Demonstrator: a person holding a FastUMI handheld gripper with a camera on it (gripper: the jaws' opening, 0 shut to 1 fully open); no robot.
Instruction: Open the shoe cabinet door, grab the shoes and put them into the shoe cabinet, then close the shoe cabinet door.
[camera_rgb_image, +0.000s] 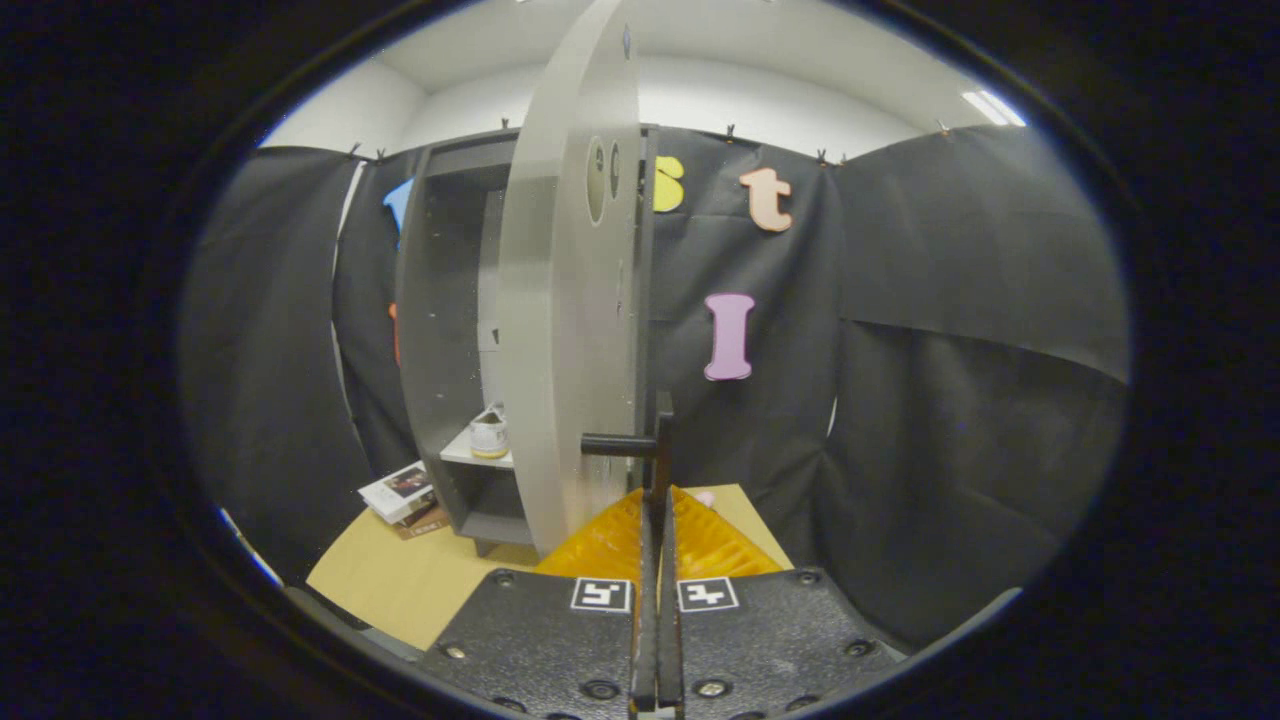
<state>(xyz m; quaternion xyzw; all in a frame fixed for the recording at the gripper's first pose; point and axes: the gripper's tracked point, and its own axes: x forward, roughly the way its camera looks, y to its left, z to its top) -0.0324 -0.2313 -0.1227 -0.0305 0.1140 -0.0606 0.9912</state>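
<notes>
- Gripper (658, 470), lower centre of the frame: your two fingers are pressed together around the dark bar handle (640, 445) of the cabinet door; the handle's upright sits pinched between them, though the exact contact is hard to make out.
- Cabinet door (570, 300), centre: a pale grey panel seen nearly edge-on, swung partly open, its stub handle sticking out just ahead of your fingertips.
- Shoe cabinet (440, 330), left of centre: a dark open carcass behind the door, with a light shelf (470, 455) low inside.
- Shoe (489, 433), on that shelf: a white sneaker already inside the cabinet, its toe near the shelf's front edge.
- Books (405, 495), lower left: a small stack on the tan table (400, 585), beside the cabinet's foot.
- Likely stage: closing the door.
- Risk: the thin handle may slip from your grip if you pull off the hinge arc; a fast swing could strike the shoe's toe or rock the cabinet.
</notes>
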